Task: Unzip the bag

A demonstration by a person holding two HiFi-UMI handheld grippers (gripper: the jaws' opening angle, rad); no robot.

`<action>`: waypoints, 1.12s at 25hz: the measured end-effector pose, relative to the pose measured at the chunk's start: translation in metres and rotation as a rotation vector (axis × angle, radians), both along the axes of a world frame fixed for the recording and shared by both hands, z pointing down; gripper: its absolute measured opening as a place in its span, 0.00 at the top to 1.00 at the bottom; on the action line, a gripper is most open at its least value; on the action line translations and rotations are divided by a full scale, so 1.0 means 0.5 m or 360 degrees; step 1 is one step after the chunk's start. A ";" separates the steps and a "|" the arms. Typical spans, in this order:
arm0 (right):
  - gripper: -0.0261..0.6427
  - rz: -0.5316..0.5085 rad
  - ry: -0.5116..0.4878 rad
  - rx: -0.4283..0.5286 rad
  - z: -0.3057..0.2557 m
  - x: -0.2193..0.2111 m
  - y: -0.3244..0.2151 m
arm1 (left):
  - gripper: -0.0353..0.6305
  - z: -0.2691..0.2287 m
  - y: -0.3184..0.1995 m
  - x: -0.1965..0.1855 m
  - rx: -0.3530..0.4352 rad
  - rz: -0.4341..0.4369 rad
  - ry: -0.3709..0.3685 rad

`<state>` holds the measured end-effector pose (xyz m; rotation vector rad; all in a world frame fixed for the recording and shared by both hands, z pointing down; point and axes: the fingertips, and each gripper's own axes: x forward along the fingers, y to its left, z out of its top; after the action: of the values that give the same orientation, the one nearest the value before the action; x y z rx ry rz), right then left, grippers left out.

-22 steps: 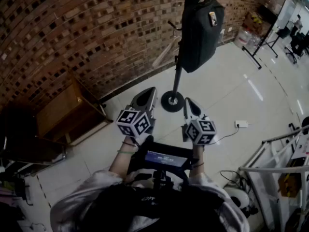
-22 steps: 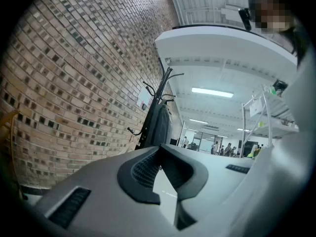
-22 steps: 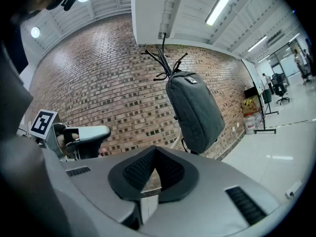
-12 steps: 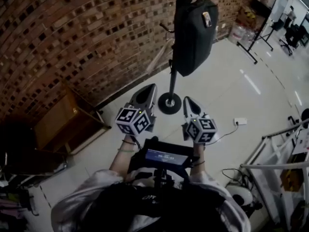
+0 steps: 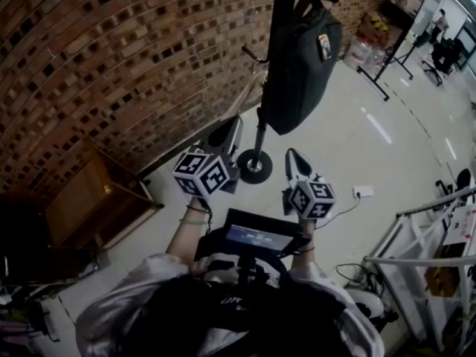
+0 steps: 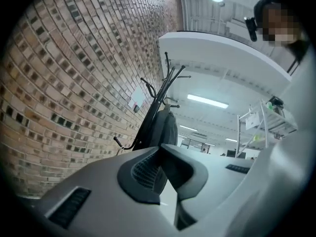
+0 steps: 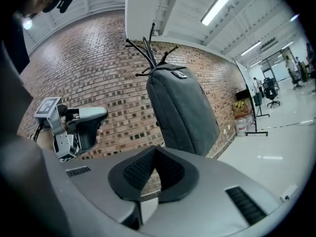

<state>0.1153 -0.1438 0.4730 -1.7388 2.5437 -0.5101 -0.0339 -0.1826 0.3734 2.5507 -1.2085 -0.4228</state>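
Note:
A dark grey backpack (image 5: 299,62) hangs upright from a black coat stand (image 5: 262,129) in front of the brick wall. It also shows in the right gripper view as a backpack (image 7: 181,110) and in the left gripper view as a narrow backpack (image 6: 163,128) seen edge-on. My left gripper (image 5: 225,140) and right gripper (image 5: 294,162) are held side by side below the bag, apart from it. Both have their jaws closed together with nothing between them. The zip is not visible.
The stand's round base (image 5: 254,165) rests on the pale tiled floor. A brick wall (image 5: 111,58) runs along the left, with a wooden cabinet (image 5: 89,203) beside it. A white metal rack (image 5: 416,251) stands at right. A socket strip (image 5: 363,192) lies on the floor.
The view has shifted nearer to the coat stand, so the bag appears larger. My left gripper has risen slightly. Both grippers stay closed.

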 end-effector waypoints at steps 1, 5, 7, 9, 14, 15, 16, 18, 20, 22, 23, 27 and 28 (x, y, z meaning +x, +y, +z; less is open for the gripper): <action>0.97 0.0011 0.0002 -0.0007 0.003 0.004 -0.013 | 0.94 -0.008 -0.014 0.003 0.0009 0.0020 0.0009; 0.97 0.0038 0.0009 -0.0001 0.003 0.026 -0.060 | 0.94 -0.045 -0.070 0.037 0.0101 0.0078 -0.0038; 0.97 0.0067 0.0012 0.0004 -0.002 0.035 -0.077 | 0.94 -0.066 -0.093 0.058 0.0161 0.0116 -0.0079; 0.97 0.0104 0.0019 0.0002 -0.009 0.041 -0.090 | 0.94 -0.088 -0.114 0.077 0.0234 0.0149 -0.0123; 0.97 0.0202 0.0038 0.0008 -0.015 0.058 -0.118 | 0.94 -0.125 -0.166 0.121 0.0403 0.0207 -0.0328; 0.97 0.0221 0.0038 0.0011 -0.015 0.061 -0.122 | 0.94 -0.133 -0.174 0.128 0.0437 0.0218 -0.0354; 0.97 0.0240 0.0037 0.0012 -0.015 0.063 -0.124 | 0.94 -0.141 -0.180 0.133 0.0466 0.0227 -0.0366; 0.97 0.0275 0.0038 0.0007 -0.011 0.066 -0.125 | 0.94 -0.155 -0.193 0.139 0.0507 0.0244 -0.0365; 0.97 0.0303 0.0041 -0.0003 -0.005 0.068 -0.121 | 0.94 -0.168 -0.203 0.148 0.0535 0.0270 -0.0345; 0.97 0.0317 0.0052 -0.0016 0.001 0.071 -0.118 | 0.93 -0.177 -0.211 0.159 0.0542 0.0301 -0.0327; 0.97 0.0319 0.0060 -0.0024 0.003 0.073 -0.117 | 0.91 -0.181 -0.215 0.163 0.0545 0.0312 -0.0320; 0.97 0.0330 0.0070 -0.0029 0.001 0.086 -0.116 | 0.86 -0.189 -0.221 0.177 0.0578 0.0346 -0.0329; 0.97 0.0332 0.0070 -0.0030 -0.001 0.090 -0.117 | 0.85 -0.189 -0.222 0.180 0.0590 0.0353 -0.0354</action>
<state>0.1603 -0.2021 0.4723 -2.0128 2.3535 -0.4920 0.0561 -0.2934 0.2790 3.0805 -0.9712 -0.3454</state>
